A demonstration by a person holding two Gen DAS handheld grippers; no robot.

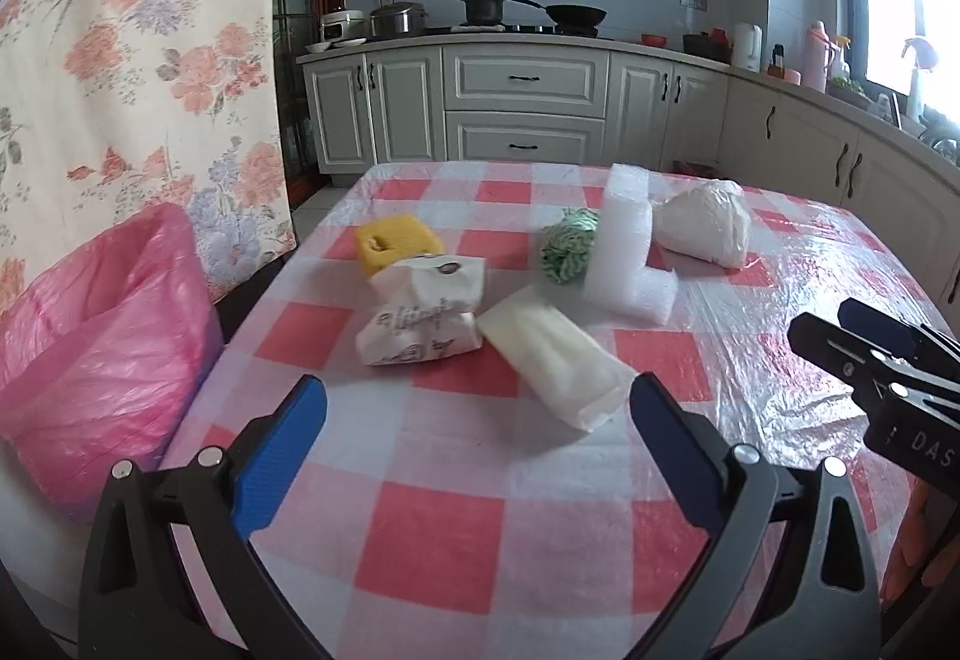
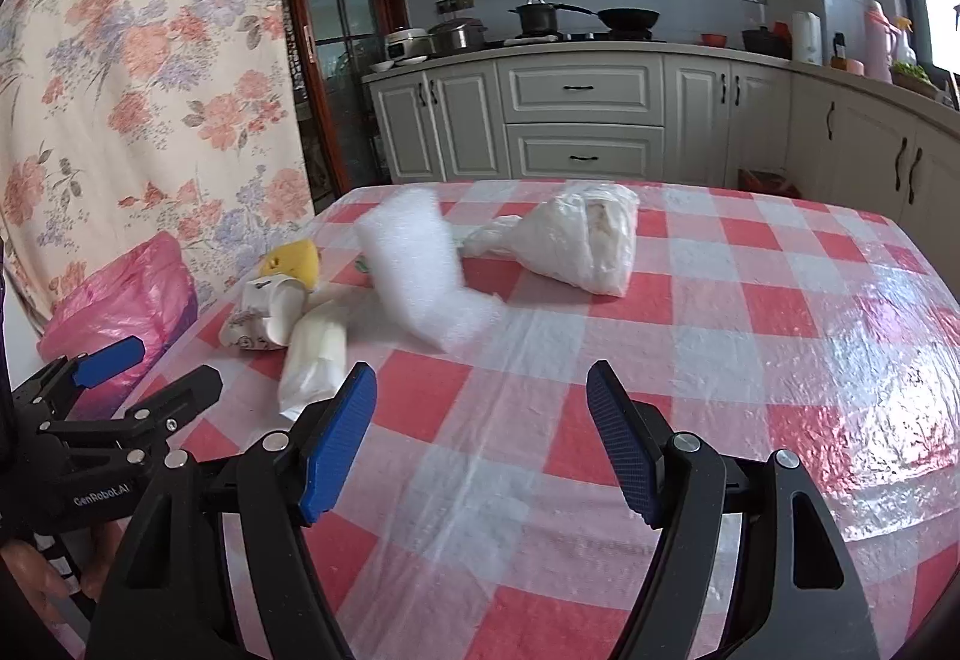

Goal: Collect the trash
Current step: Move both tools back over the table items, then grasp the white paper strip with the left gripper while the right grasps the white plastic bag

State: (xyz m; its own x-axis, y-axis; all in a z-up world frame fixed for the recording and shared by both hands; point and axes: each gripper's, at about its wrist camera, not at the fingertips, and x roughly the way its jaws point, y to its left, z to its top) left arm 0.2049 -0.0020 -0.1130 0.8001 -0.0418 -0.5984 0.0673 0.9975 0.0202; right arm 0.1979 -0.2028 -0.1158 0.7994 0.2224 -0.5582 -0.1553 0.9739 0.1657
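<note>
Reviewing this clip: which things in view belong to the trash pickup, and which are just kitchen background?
Part of the job:
pink bin bag
yellow sponge
printed paper wrapper
white paper sleeve
green netting
foam sheet
tied plastic bag

Just background:
floral curtain
pot
frying pan
kettle

A glossy, crinkled clear plastic sheet covers the checked tablecloth (image 2: 750,312). The pink bin bag (image 1: 102,336) at left is thin, wrinkled plastic. The bubble wrap (image 1: 624,252) looks soft and matt; the printed wrapper (image 1: 420,318) looks like crumpled paper. The gripper fingers' blue pads (image 2: 339,438) are ribbed.
</note>
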